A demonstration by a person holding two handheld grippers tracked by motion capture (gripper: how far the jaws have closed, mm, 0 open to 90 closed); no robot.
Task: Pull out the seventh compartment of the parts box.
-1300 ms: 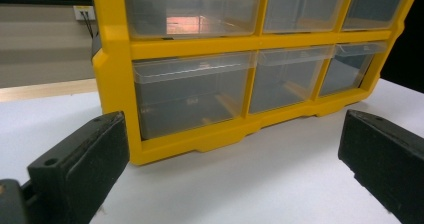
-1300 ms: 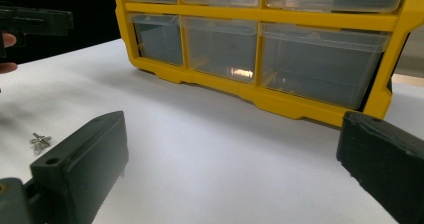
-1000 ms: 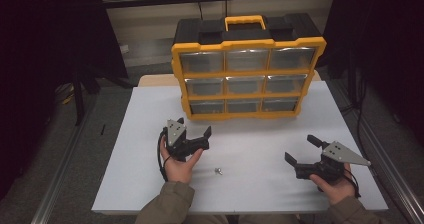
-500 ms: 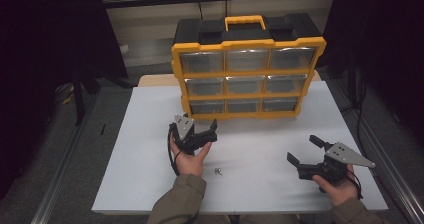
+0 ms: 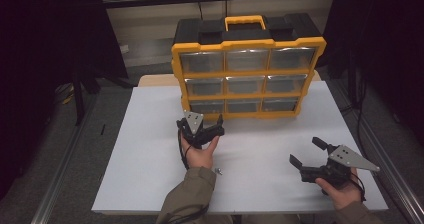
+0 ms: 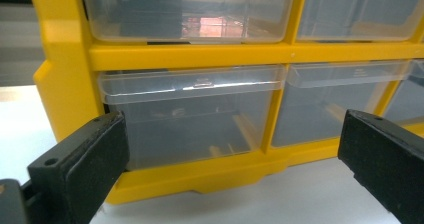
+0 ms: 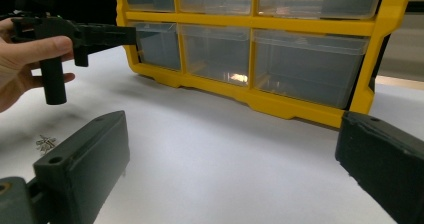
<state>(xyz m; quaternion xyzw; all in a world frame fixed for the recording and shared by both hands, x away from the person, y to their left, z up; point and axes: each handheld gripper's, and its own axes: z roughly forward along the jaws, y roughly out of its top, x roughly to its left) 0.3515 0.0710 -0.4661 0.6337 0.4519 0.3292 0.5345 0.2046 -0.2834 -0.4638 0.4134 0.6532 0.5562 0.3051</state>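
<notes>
A yellow organizer (image 5: 247,45) with a black top and nine clear drawers stands at the back of the white table (image 5: 145,149). My left gripper (image 5: 216,126) is open and held just in front of the bottom-left drawer (image 5: 205,105). In the left gripper view that drawer (image 6: 192,114) sits close between the spread jaws of the left gripper (image 6: 232,134), and nothing is gripped. My right gripper (image 5: 306,151) hovers open over the table's front right, well apart from the organizer. The right gripper view shows its own right gripper (image 7: 230,149) facing the organizer (image 7: 300,106) with the left gripper (image 7: 100,34) at upper left.
A small cluster of screws (image 5: 218,171) lies on the table near the left forearm, and the same screws (image 7: 46,143) show low on the left in the right gripper view. Dark floor and metal rails flank the table on both sides.
The left gripper has moved forward and to the right, up to the organizer's bottom-left drawer. The right gripper has stayed about where it was, still open.
</notes>
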